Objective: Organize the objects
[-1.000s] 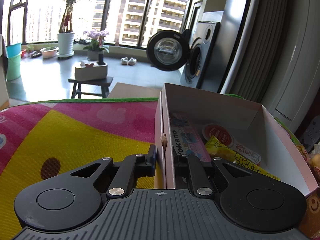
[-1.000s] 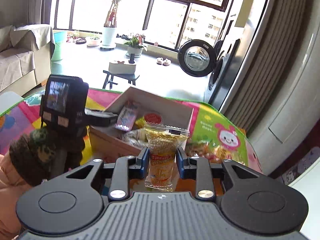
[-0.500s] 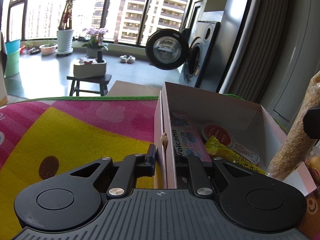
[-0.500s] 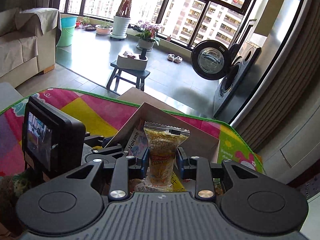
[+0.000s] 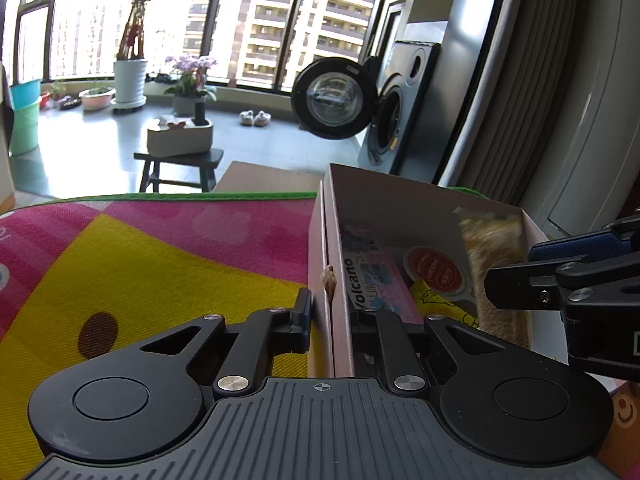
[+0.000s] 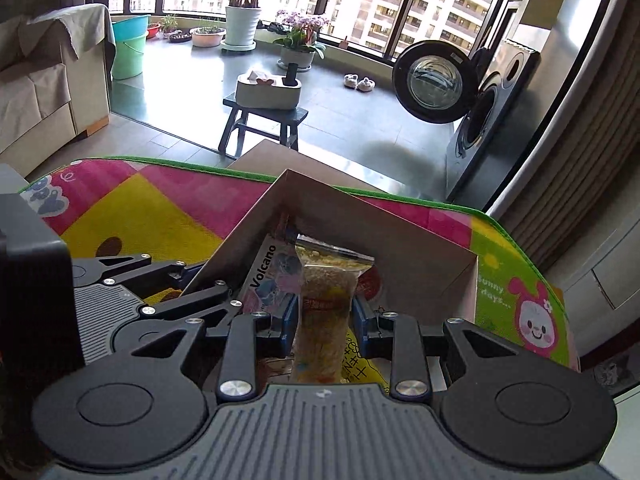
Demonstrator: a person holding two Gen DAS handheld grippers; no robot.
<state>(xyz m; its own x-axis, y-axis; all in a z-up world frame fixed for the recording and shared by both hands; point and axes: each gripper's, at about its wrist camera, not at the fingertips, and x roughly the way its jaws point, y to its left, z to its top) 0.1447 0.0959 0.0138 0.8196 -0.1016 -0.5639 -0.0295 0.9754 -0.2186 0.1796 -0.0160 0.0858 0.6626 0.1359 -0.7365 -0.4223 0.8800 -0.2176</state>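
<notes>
A pink cardboard box [image 5: 400, 200] sits on the colourful mat [image 5: 140, 256]. My left gripper [image 5: 330, 320] is shut on the box's near left wall [image 5: 320, 248]. Inside lie a "Volcano" packet [image 5: 372, 280], a round red-lidded cup [image 5: 434, 270] and a yellow packet [image 5: 440, 304]. My right gripper [image 6: 323, 316] is shut on a clear bag of yellow snack [image 6: 326, 312], holding it upright inside the box [image 6: 420, 248]. In the left wrist view that bag [image 5: 496, 268] looks blurred, with the right gripper's fingers [image 5: 532, 280] coming in from the right edge.
The mat's green border [image 6: 160, 162] marks the far edge, with a brown cardboard flap [image 6: 272, 156] beyond it. A dark stool [image 6: 262, 120] with a white container, potted plants and an open washing machine [image 6: 460, 92] stand on the floor behind. A sofa [image 6: 48, 80] is at left.
My right gripper carried the snack bag forward and down, from beside the box to inside it. The left gripper stayed clamped on the box wall.
</notes>
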